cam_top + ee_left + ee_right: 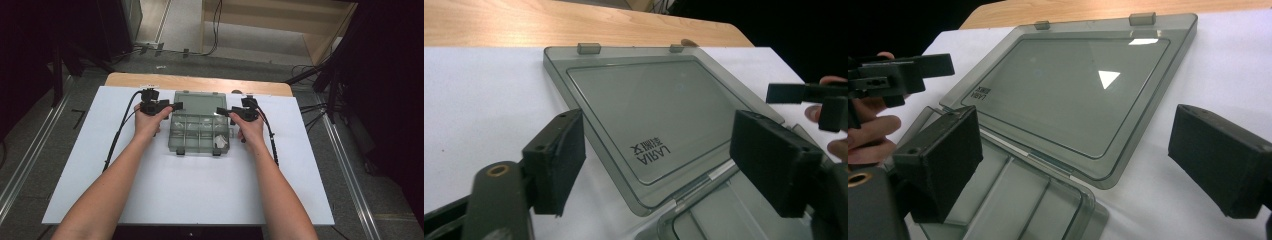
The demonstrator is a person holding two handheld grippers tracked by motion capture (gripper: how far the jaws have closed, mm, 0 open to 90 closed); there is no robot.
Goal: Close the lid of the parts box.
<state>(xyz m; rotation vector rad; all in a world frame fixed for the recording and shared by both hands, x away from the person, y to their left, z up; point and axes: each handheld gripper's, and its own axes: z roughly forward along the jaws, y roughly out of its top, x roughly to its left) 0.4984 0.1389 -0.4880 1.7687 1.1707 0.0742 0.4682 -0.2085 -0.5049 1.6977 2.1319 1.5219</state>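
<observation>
A translucent grey compartment box (200, 134) lies open on the white sheet, its lid (197, 102) folded back flat behind it. My left gripper (176, 106) sits at the box's left hinge corner and points inward. In the left gripper view its jaws (664, 160) stand wide apart with the lid (649, 100) and its printed logo between them, the pads not pressing on it. My right gripper (220, 111) mirrors it at the right hinge corner. Its jaws (1080, 160) are open over the hinge line, between the lid (1063, 85) and the base (1013, 200).
The white sheet (150, 190) covers a wooden table whose bare far edge (150, 80) shows behind the lid. Two latches (199, 151) stick out from the box's near wall. Cables and dark stands surround the table on the floor.
</observation>
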